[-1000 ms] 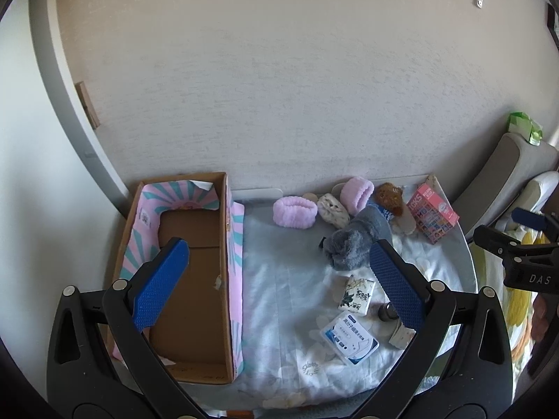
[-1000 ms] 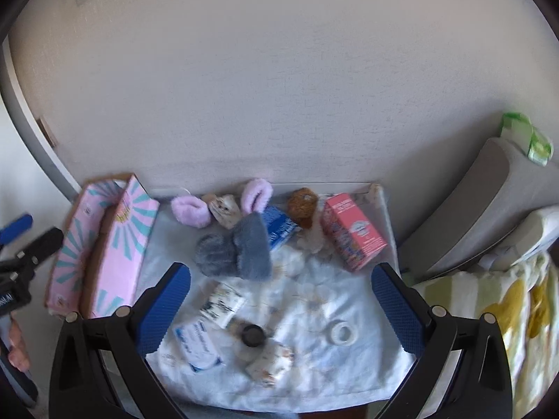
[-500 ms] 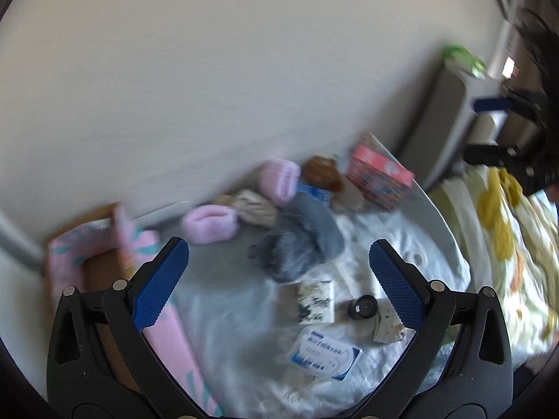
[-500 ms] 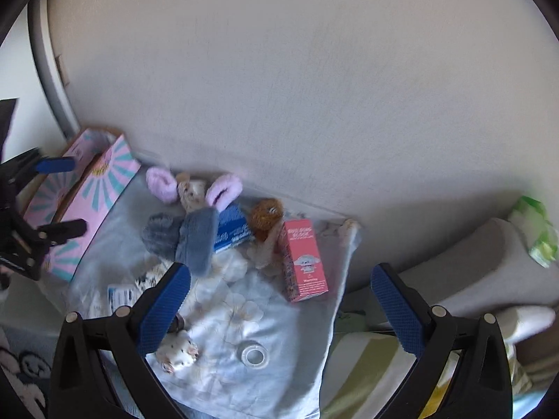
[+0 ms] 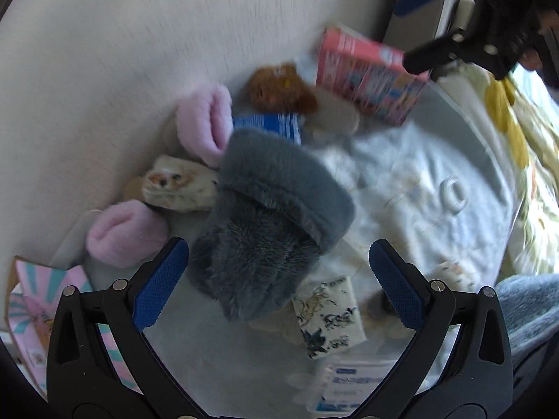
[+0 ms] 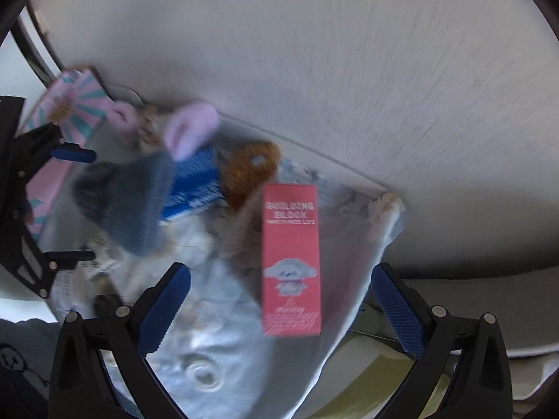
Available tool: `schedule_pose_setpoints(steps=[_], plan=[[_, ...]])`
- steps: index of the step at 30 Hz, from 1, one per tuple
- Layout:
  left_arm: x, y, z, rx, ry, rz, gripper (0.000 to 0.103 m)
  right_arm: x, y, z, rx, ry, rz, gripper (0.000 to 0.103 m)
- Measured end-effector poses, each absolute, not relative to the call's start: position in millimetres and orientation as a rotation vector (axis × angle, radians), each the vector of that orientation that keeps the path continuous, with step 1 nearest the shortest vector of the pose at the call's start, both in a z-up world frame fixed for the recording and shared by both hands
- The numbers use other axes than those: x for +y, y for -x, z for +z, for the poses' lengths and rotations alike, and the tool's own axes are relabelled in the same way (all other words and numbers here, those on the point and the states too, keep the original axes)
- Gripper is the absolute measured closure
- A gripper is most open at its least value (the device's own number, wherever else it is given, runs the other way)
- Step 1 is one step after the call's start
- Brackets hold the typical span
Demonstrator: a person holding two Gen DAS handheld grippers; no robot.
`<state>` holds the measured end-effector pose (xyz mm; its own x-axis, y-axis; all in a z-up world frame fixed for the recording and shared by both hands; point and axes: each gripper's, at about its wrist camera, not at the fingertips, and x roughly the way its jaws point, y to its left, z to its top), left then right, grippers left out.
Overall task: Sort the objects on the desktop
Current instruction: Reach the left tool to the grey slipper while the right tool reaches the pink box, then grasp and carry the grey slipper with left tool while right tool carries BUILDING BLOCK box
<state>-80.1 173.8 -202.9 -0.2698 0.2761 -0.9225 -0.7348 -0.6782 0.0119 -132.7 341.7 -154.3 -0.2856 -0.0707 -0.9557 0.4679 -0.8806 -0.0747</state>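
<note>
Both hand-held grippers moved in, still wide open: left (image 5: 276, 279) at grey slipper (image 5: 269, 230) mid-frame, right (image 6: 279, 300) at red box (image 6: 290, 262). Nothing sorted yet.

Soft daylight is cast from the right side, and the wall (image 6: 314, 52) is evenly lit. Both views are smeared by motion blur; the red box (image 6: 290, 258) is softened. Edges are bent and darkened by fisheye distortion.

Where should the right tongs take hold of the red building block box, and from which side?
Grip the red box across its two long side edges near the middle, coming from its near short end. It lies flat and lengthwise between the open right tongs, and that narrow width looks well within their spread.
</note>
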Motion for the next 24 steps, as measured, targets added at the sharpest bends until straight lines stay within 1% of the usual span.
schedule_pose_setpoints(steps=[1,2,3,5,6,7,8,9,10,11,14,20,24], plan=[[175,82,-208,0.595,1.336,1.989,0.0,345,138,-164,0.475,-1.646,-2.198,0.008],[176,84,-212,0.596,1.346,1.992,0.003,348,142,-173,0.445,-1.668,-2.175,0.01],[176,87,-215,0.597,1.355,2.003,0.007,350,144,-179,0.431,-1.686,-2.159,0.015],[177,90,-220,0.591,1.37,1.991,0.018,350,146,-190,0.46,-1.713,-2.129,0.029],[178,92,-222,0.6,1.384,1.988,0.024,350,146,-195,0.486,-1.722,-2.119,0.042],[178,94,-223,0.596,1.398,1.98,0.034,349,146,-198,0.5,-1.729,-2.111,0.053],[176,95,-222,0.577,1.401,1.977,0.045,349,145,-202,0.507,-1.738,-2.09,0.06],[175,96,-219,0.552,1.399,1.984,0.048,350,144,-201,0.503,-1.73,-2.097,0.065],[172,97,-216,0.526,1.405,1.988,0.056,352,143,-200,0.495,-1.727,-2.1,0.066],[171,98,-214,0.505,1.418,1.986,0.062,354,142,-199,0.484,-1.735,-2.104,0.066],[167,95,-207,0.479,1.432,1.996,0.069,357,137,-194,0.489,-1.737,-2.12,0.066],[160,84,-185,0.44,1.458,2.014,0.072,367,121,-165,0.482,-1.693,-2.178,0.066],[151,84,-169,0.409,1.451,2.029,0.073,371,111,-144,0.474,-1.687,-2.209,0.066]])
